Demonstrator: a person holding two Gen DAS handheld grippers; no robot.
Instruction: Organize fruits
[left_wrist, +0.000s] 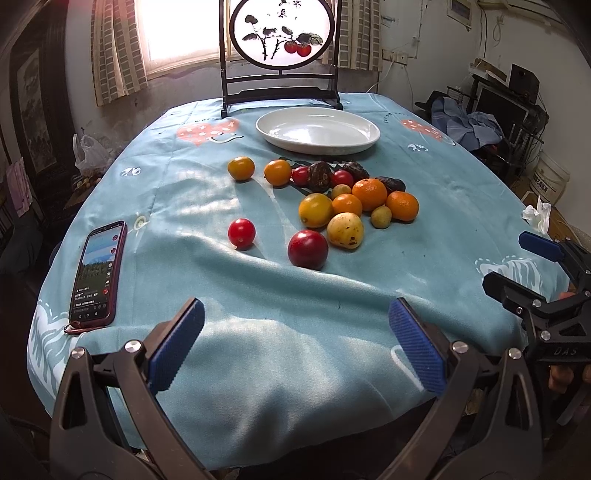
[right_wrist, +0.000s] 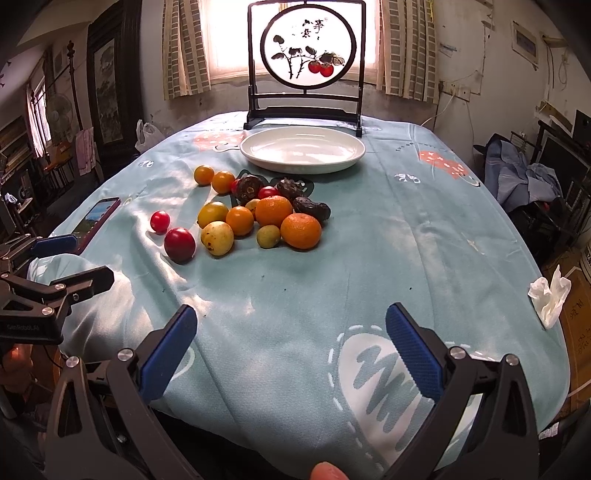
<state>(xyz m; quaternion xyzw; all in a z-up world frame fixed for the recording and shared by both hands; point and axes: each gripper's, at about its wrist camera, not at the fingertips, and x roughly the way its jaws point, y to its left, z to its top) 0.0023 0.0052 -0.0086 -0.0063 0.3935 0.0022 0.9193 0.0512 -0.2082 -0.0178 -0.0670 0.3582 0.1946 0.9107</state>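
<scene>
Fruits (left_wrist: 332, 206) lie loose mid-table before the empty white plate (left_wrist: 317, 131) — both claws, left claw (left_wrist: 295, 343) and right claw (right_wrist: 291, 350), released and empty — so approach the nearest red one (left_wrist: 307, 249) squarely, gripping gently.

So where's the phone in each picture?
Left wrist view: the phone lies at the left, near the table's edge, screen lit.
Right wrist view: the same phone is far left, partly behind the other tongs.
Shared landmark: the white plate at the table's far side.
</scene>
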